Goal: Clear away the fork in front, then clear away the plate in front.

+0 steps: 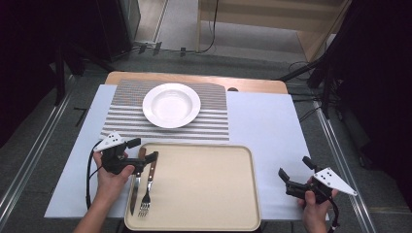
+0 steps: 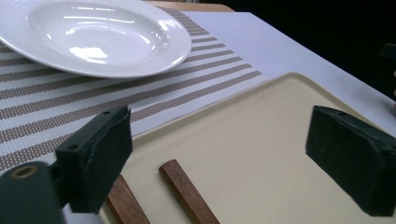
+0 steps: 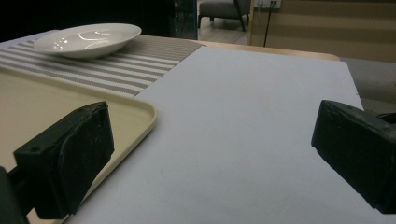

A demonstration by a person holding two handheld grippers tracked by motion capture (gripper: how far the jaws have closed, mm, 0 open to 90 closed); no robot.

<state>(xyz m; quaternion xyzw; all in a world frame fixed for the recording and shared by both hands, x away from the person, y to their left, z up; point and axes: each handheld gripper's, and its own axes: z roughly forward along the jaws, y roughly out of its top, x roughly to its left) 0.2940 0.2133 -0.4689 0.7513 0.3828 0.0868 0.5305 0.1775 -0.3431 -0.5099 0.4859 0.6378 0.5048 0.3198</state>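
Observation:
A knife (image 1: 134, 189) and a fork (image 1: 146, 191), both with wooden handles, lie side by side at the left end of a beige tray (image 1: 209, 194). My left gripper (image 1: 144, 149) hangs open just above the tops of those handles, touching neither. In the left gripper view its jaws stand wide apart (image 2: 224, 158) with the two handle ends (image 2: 187, 191) below and between them. My right gripper (image 1: 294, 167) is open over the white table cover to the right of the tray, with nothing between its jaws (image 3: 210, 158).
A white deep plate (image 1: 171, 105) sits on a striped placemat (image 1: 214, 116) behind the tray. The tray's rim (image 3: 144, 114) lies to the left of my right gripper. The table's right edge (image 1: 311, 160) is close to the right hand.

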